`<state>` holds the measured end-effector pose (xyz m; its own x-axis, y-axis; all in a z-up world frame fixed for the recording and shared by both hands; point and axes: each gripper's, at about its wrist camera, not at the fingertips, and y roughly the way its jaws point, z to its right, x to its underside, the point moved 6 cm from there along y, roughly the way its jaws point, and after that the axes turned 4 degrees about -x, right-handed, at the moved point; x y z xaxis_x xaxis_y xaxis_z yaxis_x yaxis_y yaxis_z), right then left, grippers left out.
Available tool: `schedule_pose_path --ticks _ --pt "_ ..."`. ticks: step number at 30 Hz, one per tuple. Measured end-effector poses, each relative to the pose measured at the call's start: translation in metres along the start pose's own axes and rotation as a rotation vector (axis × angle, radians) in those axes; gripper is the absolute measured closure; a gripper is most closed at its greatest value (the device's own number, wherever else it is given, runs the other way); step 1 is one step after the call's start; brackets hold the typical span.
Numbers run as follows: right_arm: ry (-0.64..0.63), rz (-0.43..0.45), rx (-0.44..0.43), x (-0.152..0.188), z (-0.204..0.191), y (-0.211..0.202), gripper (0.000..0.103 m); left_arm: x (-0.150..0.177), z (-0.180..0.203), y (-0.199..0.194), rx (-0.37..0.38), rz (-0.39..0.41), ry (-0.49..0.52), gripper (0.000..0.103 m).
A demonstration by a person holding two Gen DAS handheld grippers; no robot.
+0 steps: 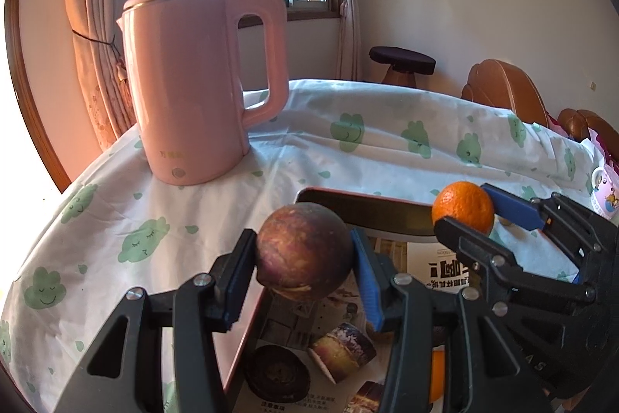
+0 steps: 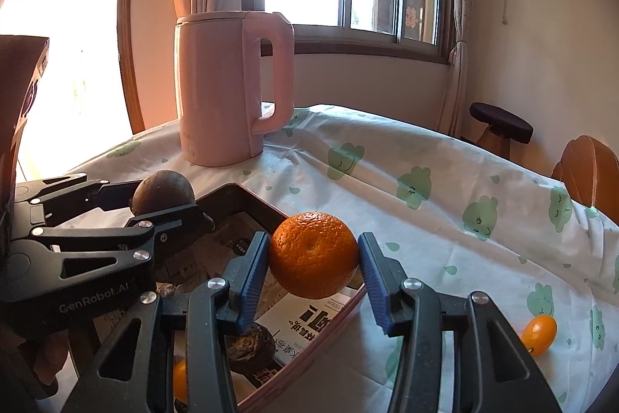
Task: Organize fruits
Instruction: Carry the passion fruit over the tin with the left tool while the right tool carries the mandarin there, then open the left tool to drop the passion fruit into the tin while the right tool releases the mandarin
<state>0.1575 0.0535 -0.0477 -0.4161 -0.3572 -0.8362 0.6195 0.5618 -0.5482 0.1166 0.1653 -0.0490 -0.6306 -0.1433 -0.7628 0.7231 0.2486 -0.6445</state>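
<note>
Low in the left wrist view, the left gripper [image 1: 305, 273] tilts downward, clamped on a brown fruit [image 1: 304, 245] above the tray [image 1: 363, 209]. At centre right, the right gripper [image 1: 470, 211] angles downward, clamped on an orange [image 1: 463, 206] over the tray's far rim.

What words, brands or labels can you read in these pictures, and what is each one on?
"GenRobot.AI": on the left hand-held gripper, body side.
"A S": partial letters on the right hand-held gripper, body.
Gold characters on the pink kettle: too blurred.
Chinese print on the paper lining the tray: upside down, unreadable.
</note>
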Motion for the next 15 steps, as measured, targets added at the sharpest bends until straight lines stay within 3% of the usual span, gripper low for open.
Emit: schedule_pose_path --ticks 8,12,14,15 --pt "-0.021 -0.027 -0.011 0.0043 -0.0067 0.0088 0.053 0.0011 -0.0004 0.0037 -0.008 -0.028 0.0 0.052" --pt "-0.022 -0.038 -0.025 0.0072 -0.008 0.01 0.053 -0.0006 0.0013 0.0 -0.022 0.0 0.012 0.047" --pt "-0.035 -0.034 -0.018 0.0071 -0.0091 0.0087 0.048 -0.0009 0.0027 -0.0015 -0.024 0.005 0.015 0.04" --pt "-0.037 -0.029 -0.021 0.0066 -0.0097 0.0076 0.041 -0.0017 0.0022 -0.0029 -0.037 0.012 0.017 0.039"
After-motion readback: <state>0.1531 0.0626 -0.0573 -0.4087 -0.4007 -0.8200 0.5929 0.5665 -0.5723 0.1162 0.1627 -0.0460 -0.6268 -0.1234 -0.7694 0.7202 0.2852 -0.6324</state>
